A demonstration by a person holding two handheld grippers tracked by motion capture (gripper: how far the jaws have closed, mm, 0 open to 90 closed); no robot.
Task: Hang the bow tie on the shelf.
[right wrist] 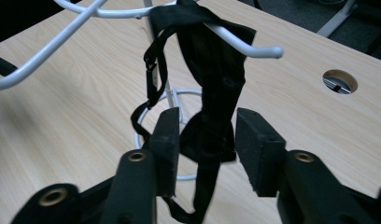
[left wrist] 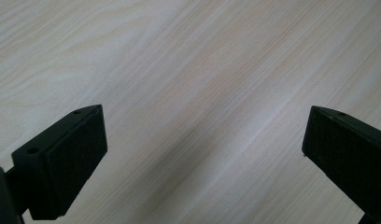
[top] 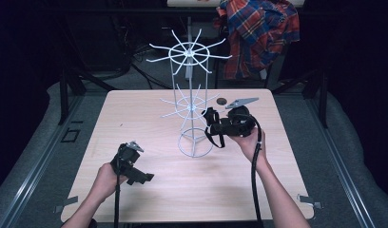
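Note:
A white wire rack (top: 189,102) with two tiers of hooks stands in the middle of the wooden table (top: 135,109). A black bow tie with its strap (right wrist: 212,60) hangs over one lower hook (right wrist: 254,49) and dangles down. My right gripper (right wrist: 207,121) is level with that tier, its jaws partly apart with the hanging tie between them; the pads do not squeeze it. In the high view the right gripper (top: 210,122) points left at the rack. My left gripper (top: 145,178) hovers low over the table's near left part. Its jaws (left wrist: 205,140) stand wide open with bare wood between them.
A plaid shirt (top: 261,33) is draped over a stand behind the table. A round cable hole (top: 222,100) sits in the tabletop just right of the rack and behind the right gripper. The rack's ring base (top: 194,142) rests near the table's centre.

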